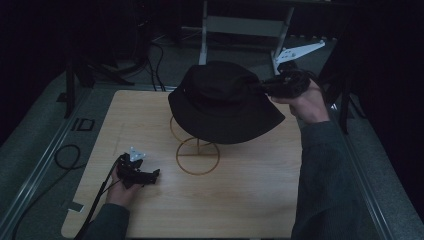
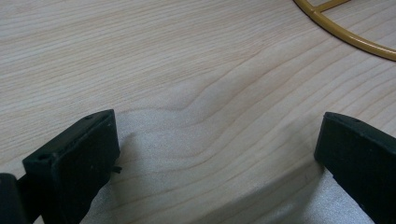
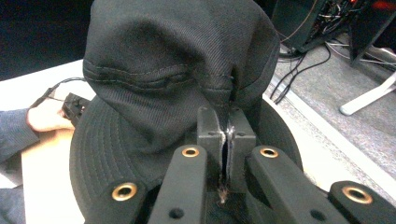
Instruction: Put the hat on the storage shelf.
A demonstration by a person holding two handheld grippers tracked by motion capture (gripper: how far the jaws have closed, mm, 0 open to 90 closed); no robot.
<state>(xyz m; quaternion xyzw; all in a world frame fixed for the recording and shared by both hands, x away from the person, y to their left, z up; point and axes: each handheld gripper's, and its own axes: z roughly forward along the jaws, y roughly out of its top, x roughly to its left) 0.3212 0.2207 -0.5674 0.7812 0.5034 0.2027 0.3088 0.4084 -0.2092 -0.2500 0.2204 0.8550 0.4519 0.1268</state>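
Note:
A black bucket hat (image 1: 220, 100) hangs above a gold wire stand (image 1: 197, 156) in the middle of the wooden table (image 1: 250, 200). My right gripper (image 1: 265, 86) is shut on a pinch of the hat's crown at its right side; in the right gripper view the jaws press together on the black fabric (image 3: 177, 70) at the right gripper (image 3: 226, 122). My left gripper (image 1: 150, 176) rests low on the table at the front left, jaws wide apart with nothing between them; its fingertips (image 2: 79, 154) frame bare wood, and the stand's gold ring (image 2: 345, 32) curves at the top right.
Black cables (image 1: 65, 160) trail off the table's left edge onto the grey floor. A white metal frame (image 1: 250, 25) and a white bracket (image 1: 300, 50) stand behind the table. The room beyond is dark.

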